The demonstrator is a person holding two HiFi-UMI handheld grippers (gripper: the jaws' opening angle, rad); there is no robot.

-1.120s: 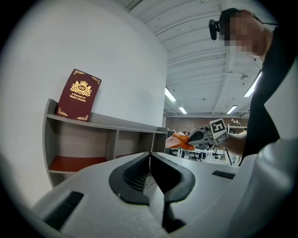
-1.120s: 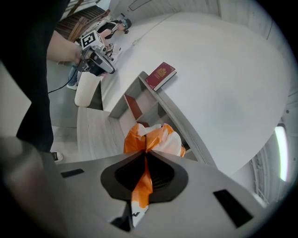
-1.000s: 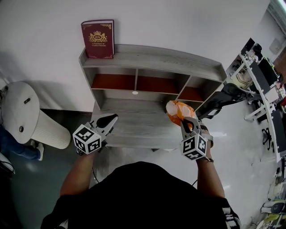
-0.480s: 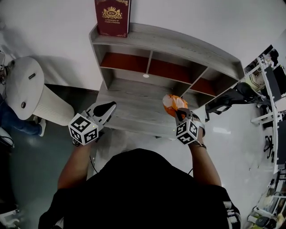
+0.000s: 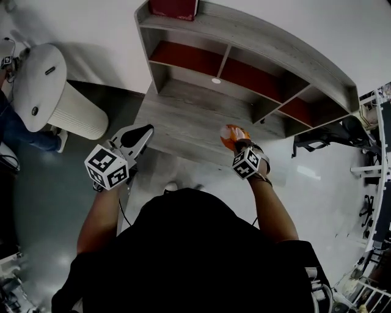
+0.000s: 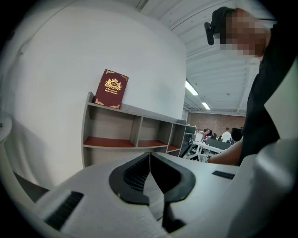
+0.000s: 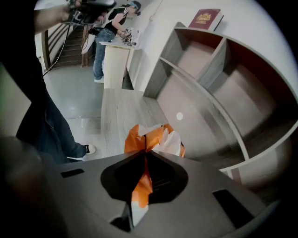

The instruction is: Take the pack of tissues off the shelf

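Note:
The orange and white pack of tissues [image 5: 232, 136] hangs in front of the grey shelf unit [image 5: 256, 43], above the wooden desk top [image 5: 183, 125]. My right gripper [image 5: 239, 145] is shut on the pack, whose crumpled wrapper [image 7: 156, 139] sticks out past the closed jaws and trails between them. My left gripper [image 5: 142, 136] is shut with nothing in it, held over the desk's left front edge. In the left gripper view its jaws [image 6: 150, 160] meet at the tips and point toward the shelf [image 6: 125, 135].
A dark red book [image 6: 111, 89] leans against the wall on top of the shelf; its lower edge [image 5: 174, 8] shows in the head view. A round white bin [image 5: 46, 92] stands left of the desk. An office chair [image 5: 330, 134] is at the right. A person [image 7: 104, 37] stands at a counter.
The right gripper has drawn the tissue pack back from the shelf toward me. The head view has tilted so the shelf sits higher and more slanted. The left gripper stays about where it was.

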